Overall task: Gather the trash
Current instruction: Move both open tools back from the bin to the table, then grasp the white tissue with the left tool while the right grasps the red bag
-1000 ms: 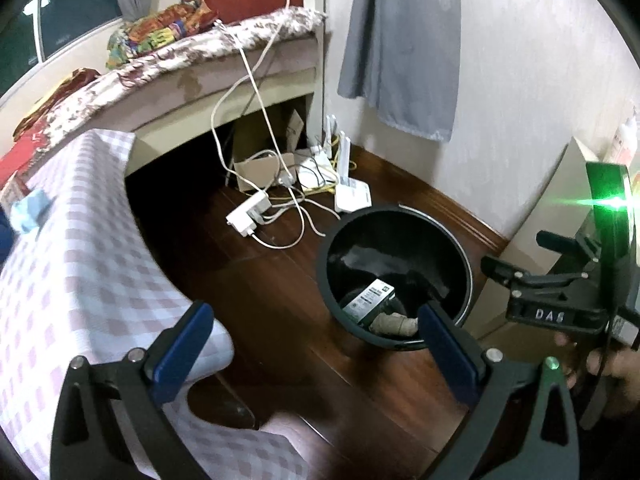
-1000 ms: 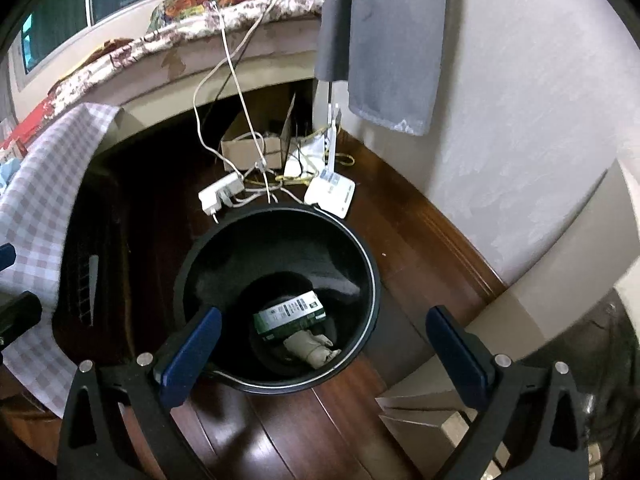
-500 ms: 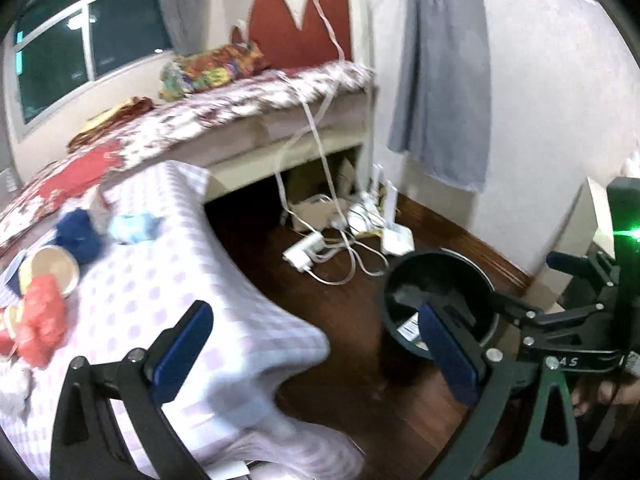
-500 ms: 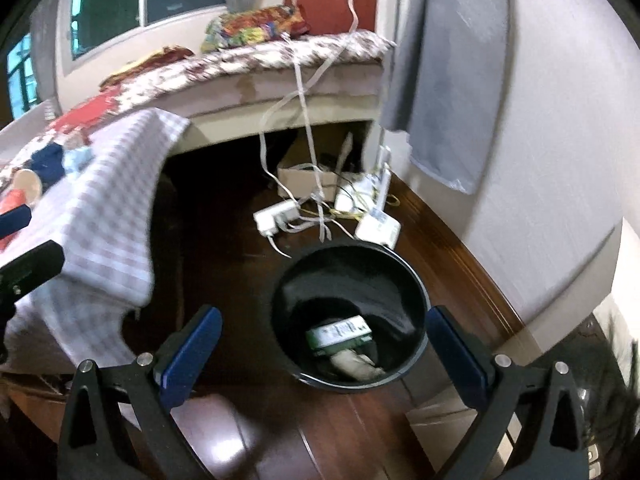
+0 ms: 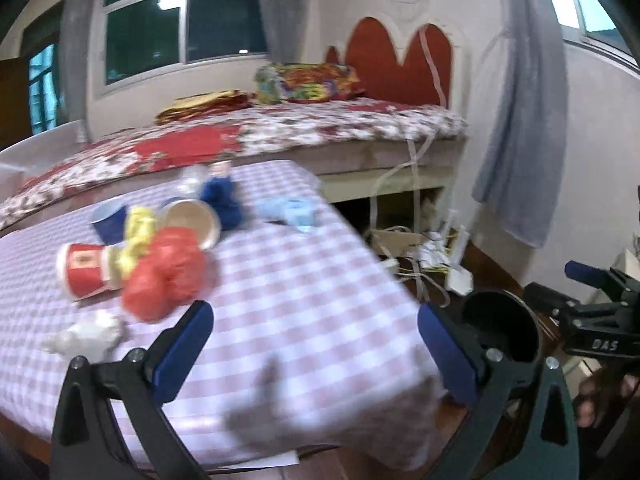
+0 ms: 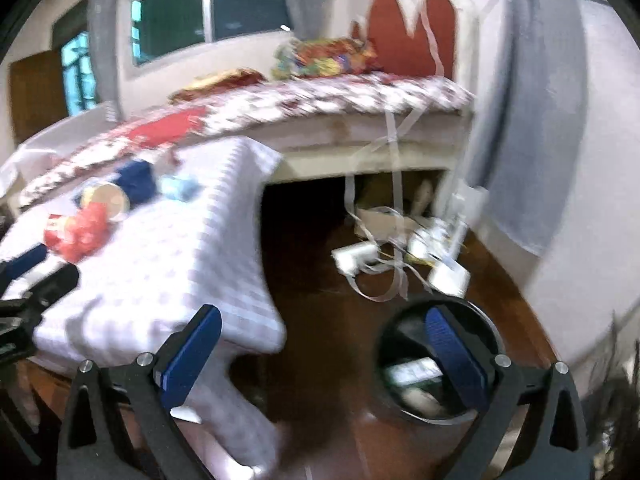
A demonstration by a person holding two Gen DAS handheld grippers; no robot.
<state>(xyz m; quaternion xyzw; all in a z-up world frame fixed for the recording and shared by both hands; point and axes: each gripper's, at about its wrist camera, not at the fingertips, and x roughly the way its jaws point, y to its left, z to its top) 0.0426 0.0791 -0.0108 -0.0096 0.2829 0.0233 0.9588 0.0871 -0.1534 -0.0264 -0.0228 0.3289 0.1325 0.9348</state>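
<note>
On the checked tablecloth point(image 5: 312, 288) lies a pile of trash: a crumpled red bag point(image 5: 168, 276), a red paper cup point(image 5: 82, 270) on its side, a yellow wrapper point(image 5: 136, 236), a tan-mouthed cup point(image 5: 194, 222), a blue cup point(image 5: 108, 222), a dark blue wad point(image 5: 222, 200), a light blue scrap point(image 5: 294, 212) and a white crumpled tissue point(image 5: 86, 336). My left gripper point(image 5: 314, 354) hangs open over the table's near edge, nothing between its fingers. The black bin point(image 6: 440, 364) stands on the floor with a box and paper inside. My right gripper point(image 6: 320, 358) is open, between table corner and bin.
A bed point(image 5: 304, 128) with a floral cover runs behind the table. White cables, a power strip point(image 6: 356, 256) and a router point(image 6: 450, 276) lie on the dark wood floor under the bed's end. A grey curtain point(image 5: 520, 120) hangs by the right wall.
Both grippers have swung up and left, away from the bin and toward the table. The trash pile has come into full view. Both stay open and empty.
</note>
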